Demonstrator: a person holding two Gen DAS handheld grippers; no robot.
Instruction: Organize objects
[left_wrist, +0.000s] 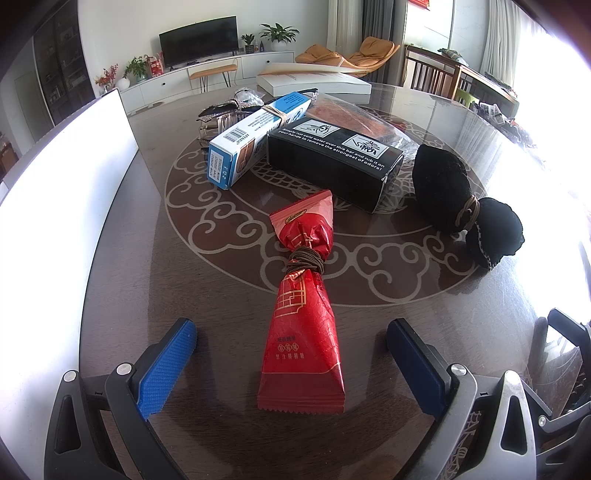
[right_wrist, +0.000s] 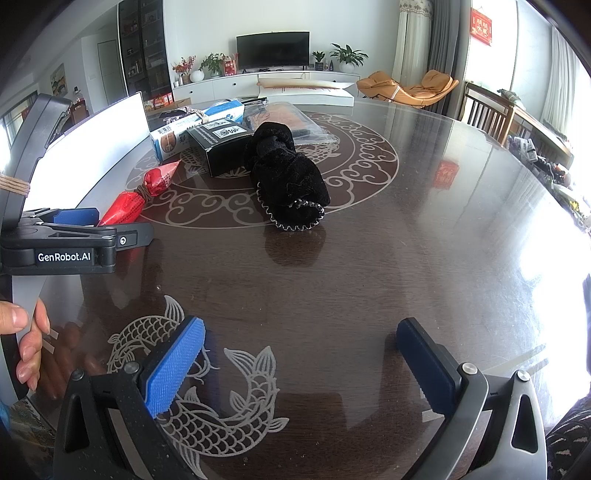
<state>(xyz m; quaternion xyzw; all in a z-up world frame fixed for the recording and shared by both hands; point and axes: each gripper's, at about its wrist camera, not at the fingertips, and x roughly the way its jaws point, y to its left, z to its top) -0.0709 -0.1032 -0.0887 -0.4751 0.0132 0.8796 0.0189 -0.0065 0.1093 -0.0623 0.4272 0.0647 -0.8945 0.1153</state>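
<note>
A red snack packet (left_wrist: 301, 314), cinched at its middle with brown cord, lies lengthwise on the dark table (left_wrist: 207, 280). My left gripper (left_wrist: 291, 354) is open, its blue pads either side of the packet's near end without touching it. Behind the packet sit a black box (left_wrist: 332, 158) and a blue-and-white box (left_wrist: 255, 133). A black cloth bundle (left_wrist: 461, 199) tied with string lies to the right. In the right wrist view my right gripper (right_wrist: 301, 354) stands open over bare table, well short of the black bundle (right_wrist: 286, 177). The left gripper (right_wrist: 77, 232) shows at the left beside the red packet (right_wrist: 144, 192).
A white panel (left_wrist: 66, 177) stands along the table's left edge. Clear plastic bags (left_wrist: 354, 118), dark hair accessories (left_wrist: 221, 107) and a white book (left_wrist: 314, 79) lie at the back. A hand (right_wrist: 26, 336) holds the left gripper's handle. Wooden chairs (right_wrist: 491, 114) stand beyond the far right rim.
</note>
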